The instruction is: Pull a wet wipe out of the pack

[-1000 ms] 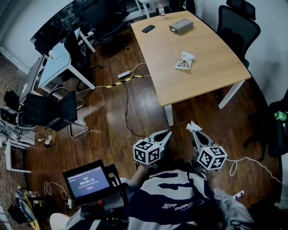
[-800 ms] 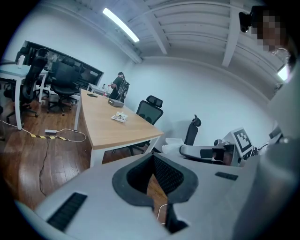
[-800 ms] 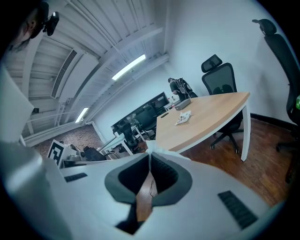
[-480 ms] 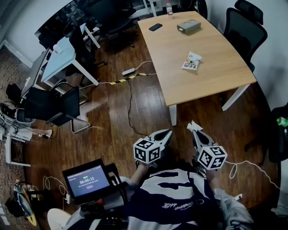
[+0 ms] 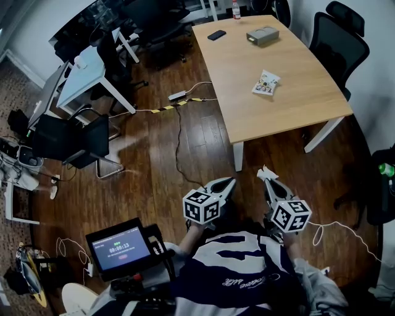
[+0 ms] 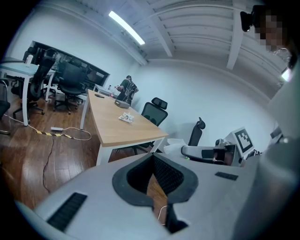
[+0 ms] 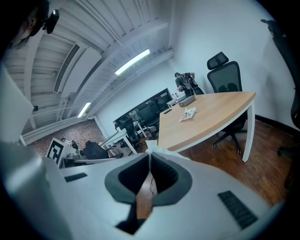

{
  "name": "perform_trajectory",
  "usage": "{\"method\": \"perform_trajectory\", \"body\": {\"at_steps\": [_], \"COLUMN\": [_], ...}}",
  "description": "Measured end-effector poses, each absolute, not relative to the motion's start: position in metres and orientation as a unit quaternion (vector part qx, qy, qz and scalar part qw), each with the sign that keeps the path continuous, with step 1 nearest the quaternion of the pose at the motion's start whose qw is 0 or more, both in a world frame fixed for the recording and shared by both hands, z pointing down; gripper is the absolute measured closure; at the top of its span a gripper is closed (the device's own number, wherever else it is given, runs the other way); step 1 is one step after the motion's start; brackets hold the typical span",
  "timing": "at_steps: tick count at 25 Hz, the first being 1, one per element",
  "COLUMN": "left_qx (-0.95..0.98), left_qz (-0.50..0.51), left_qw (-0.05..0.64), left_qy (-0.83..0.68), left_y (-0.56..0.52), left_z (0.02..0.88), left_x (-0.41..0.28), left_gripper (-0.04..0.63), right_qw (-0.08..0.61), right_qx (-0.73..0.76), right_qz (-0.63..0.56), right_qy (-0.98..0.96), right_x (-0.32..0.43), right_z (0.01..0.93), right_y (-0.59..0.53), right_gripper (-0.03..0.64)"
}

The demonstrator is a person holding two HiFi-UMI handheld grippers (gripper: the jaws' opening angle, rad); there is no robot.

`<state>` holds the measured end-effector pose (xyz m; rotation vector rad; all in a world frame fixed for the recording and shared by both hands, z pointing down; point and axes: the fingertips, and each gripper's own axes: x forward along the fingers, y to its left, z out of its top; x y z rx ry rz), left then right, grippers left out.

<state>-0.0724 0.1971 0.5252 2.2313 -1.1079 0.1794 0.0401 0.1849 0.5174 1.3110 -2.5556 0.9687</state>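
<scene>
A: How are the right tongs (image 7: pixel 149 158) seen?
B: They are pressed together on a small white wet wipe (image 7: pixel 153 149). It is pinched at the tips and sticks up crumpled above them.
A: And the left tongs (image 6: pixel 153 157)?
B: Their pads are closed against each other, and nothing is seen between them.
A: Where is the pack (image 5: pixel 266 83) found?
B: It is laid flat on the wooden counter (image 5: pixel 290 108), toward its right side, well apart from both tongs. The tongs are held low and near, close to the person's body, over the dark wood floor (image 5: pixel 154 160).
A: What else is carried by the counter?
B: A dark phone (image 5: pixel 216 35) and a grey box (image 5: pixel 262 35) are placed at the far end, beyond the pack. A bottle (image 5: pixel 236 10) is stood at the far edge.
</scene>
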Motion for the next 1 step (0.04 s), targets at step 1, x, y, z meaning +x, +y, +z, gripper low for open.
{"method": "perform_trajectory", "body": {"at_steps": [1], "left_qx": [0.847], "left_qz": [0.068], "left_qw": [0.317], "left_qy": [-0.421], "left_y": [0.1973], "left_z": [0.5259], "left_x": [-0.0733], "left_gripper": [0.592], "right_qw": [0.056], "right_qx": [0.432], "right_qz": [0.319], "right_qy": [-0.842], "right_x": [0.0394], "right_z": [0.518], "right_y": [0.1853], "right_gripper": [0.606]}}
